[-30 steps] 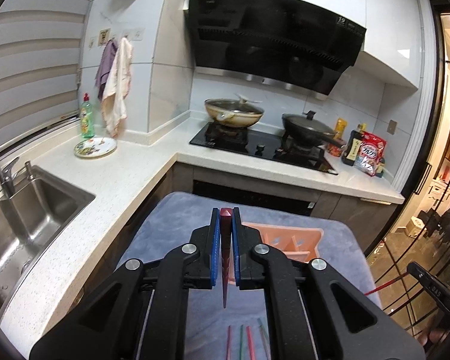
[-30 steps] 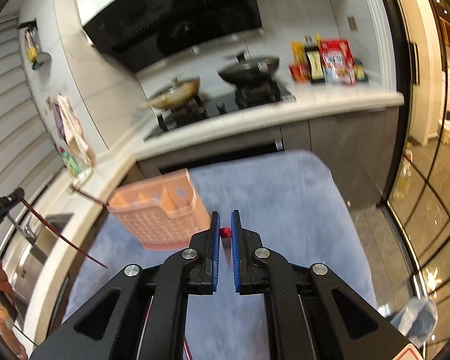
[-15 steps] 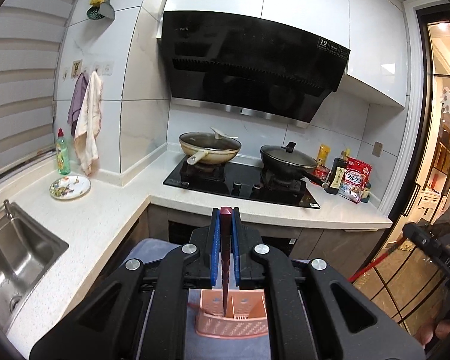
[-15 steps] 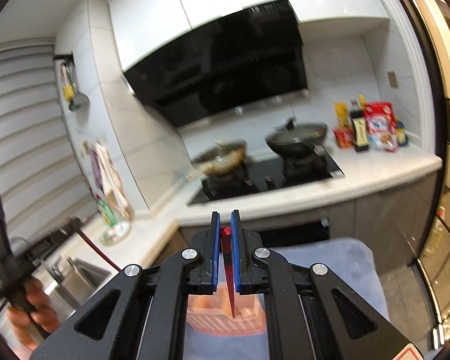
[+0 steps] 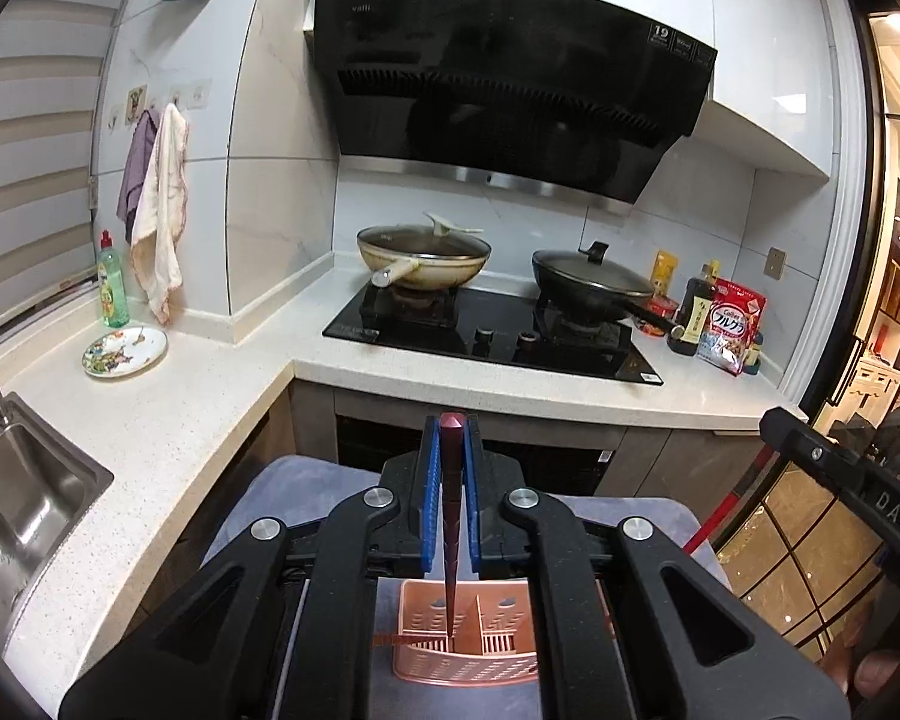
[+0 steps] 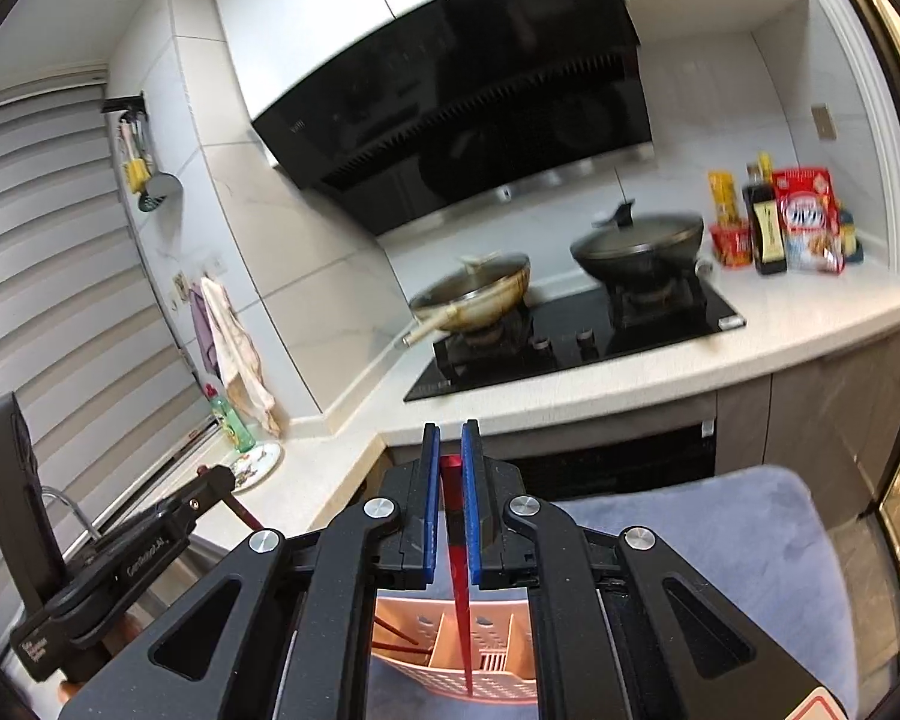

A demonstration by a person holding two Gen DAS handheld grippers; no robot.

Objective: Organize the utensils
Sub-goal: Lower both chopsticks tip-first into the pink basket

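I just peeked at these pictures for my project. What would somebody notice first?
Front and centre, each hand-held gripper, left and right, pinches a chopstick upright over the pink basket on the grey cloth: a dark red chopstick and a bright red chopstick. Behind them, two lidded pans sit on the stove under a big black hood.

1. Left wrist view: high above pink utensil basket (image 5: 465, 630), facing hob (image 5: 492, 333) straight on.
2. Right wrist view: likewise, angled from right; both share basket (image 6: 450, 654), hob (image 6: 576, 336).

Two woks (image 5: 424, 258) (lidded), plate (image 5: 125, 352), perhaps soap (image 5: 112, 290)
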